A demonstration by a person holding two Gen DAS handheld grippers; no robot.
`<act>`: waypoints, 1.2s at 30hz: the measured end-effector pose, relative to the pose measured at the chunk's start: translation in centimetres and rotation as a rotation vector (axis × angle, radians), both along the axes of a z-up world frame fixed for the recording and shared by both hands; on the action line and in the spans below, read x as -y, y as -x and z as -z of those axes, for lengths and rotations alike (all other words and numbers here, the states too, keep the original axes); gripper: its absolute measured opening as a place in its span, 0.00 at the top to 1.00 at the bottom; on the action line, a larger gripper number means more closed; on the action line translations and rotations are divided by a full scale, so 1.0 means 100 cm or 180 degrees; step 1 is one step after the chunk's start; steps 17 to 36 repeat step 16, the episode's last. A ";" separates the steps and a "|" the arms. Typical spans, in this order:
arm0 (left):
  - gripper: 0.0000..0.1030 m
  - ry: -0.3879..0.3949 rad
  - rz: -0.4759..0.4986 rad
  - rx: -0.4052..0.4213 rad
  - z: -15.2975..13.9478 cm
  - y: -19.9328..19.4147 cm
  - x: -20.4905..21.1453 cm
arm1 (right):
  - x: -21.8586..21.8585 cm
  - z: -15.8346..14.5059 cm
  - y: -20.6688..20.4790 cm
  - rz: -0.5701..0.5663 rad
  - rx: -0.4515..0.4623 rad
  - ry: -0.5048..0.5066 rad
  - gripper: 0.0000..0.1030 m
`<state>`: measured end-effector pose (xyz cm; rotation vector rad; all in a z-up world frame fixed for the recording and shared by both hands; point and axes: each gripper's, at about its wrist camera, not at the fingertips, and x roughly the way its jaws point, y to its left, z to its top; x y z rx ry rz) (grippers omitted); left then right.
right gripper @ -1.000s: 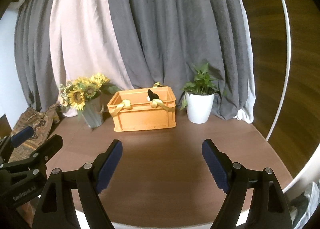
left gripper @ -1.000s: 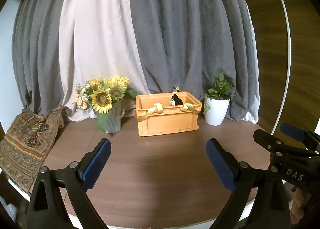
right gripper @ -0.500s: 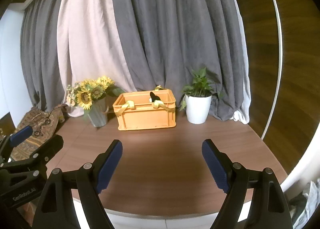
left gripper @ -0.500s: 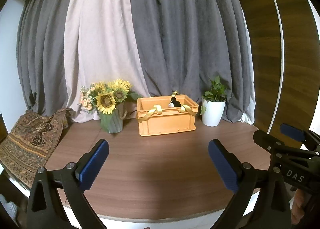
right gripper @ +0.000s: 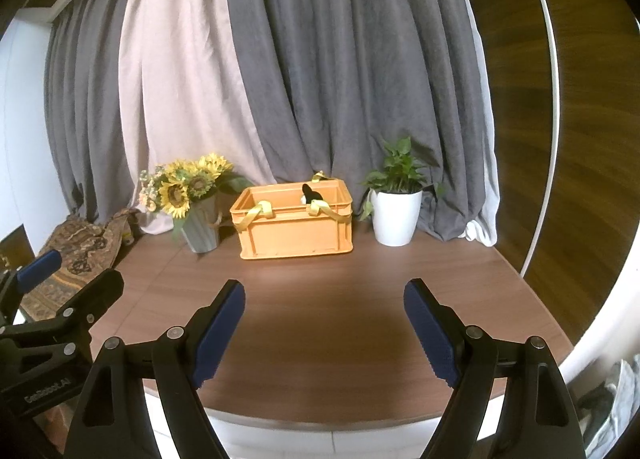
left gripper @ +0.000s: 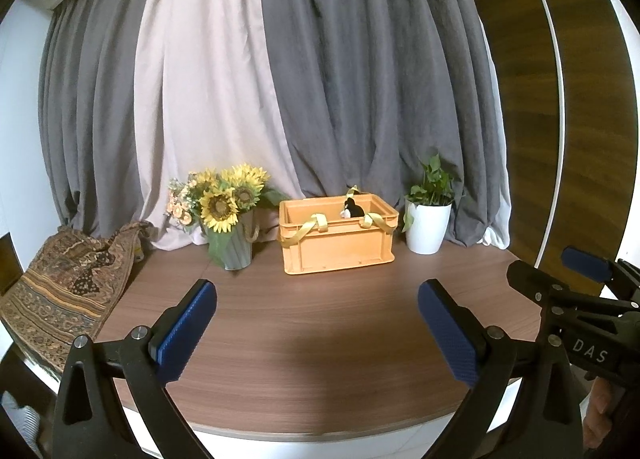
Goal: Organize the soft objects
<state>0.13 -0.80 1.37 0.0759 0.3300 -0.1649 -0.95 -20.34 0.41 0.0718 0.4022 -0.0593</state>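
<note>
An orange crate (left gripper: 338, 249) (right gripper: 294, 229) stands at the back of the round wooden table (left gripper: 320, 339). A black and white soft toy (left gripper: 353, 209) (right gripper: 308, 195) pokes above its rim, and yellow straps (left gripper: 306, 229) hang over the front wall. My left gripper (left gripper: 316, 333) is open and empty above the table's near edge, far from the crate. My right gripper (right gripper: 324, 333) is open and empty beside it, also at the near edge; it shows at the right of the left wrist view (left gripper: 576, 299).
A vase of sunflowers (left gripper: 226, 215) stands left of the crate and a potted plant in a white pot (left gripper: 426, 219) right of it. A patterned cloth (left gripper: 68, 291) drapes over the table's left edge. Grey and pale curtains hang behind.
Both grippers have drawn back and up from the table, so the crate looks smaller and the table's near edge has come into view. Both stayed open.
</note>
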 end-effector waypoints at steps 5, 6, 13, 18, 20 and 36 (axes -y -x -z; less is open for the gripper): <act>0.00 0.0006 -0.0005 0.0006 -0.001 0.001 -0.001 | -0.001 -0.001 0.003 0.0000 0.0008 0.0015 0.20; 0.00 0.0005 -0.0003 0.0007 -0.001 0.001 -0.001 | -0.001 -0.001 0.004 -0.0003 0.0009 0.0016 0.20; 0.00 0.0003 -0.0016 0.0031 -0.004 0.005 0.003 | -0.001 -0.001 0.004 -0.0003 0.0009 0.0018 0.20; 0.00 0.0006 -0.0023 0.0034 -0.004 0.006 0.005 | 0.001 -0.002 0.005 0.0005 -0.0003 0.0017 0.20; 0.00 0.0006 -0.0023 0.0034 -0.004 0.006 0.005 | 0.001 -0.002 0.005 0.0005 -0.0003 0.0017 0.20; 0.00 0.0006 -0.0023 0.0034 -0.004 0.006 0.005 | 0.001 -0.002 0.005 0.0005 -0.0003 0.0017 0.20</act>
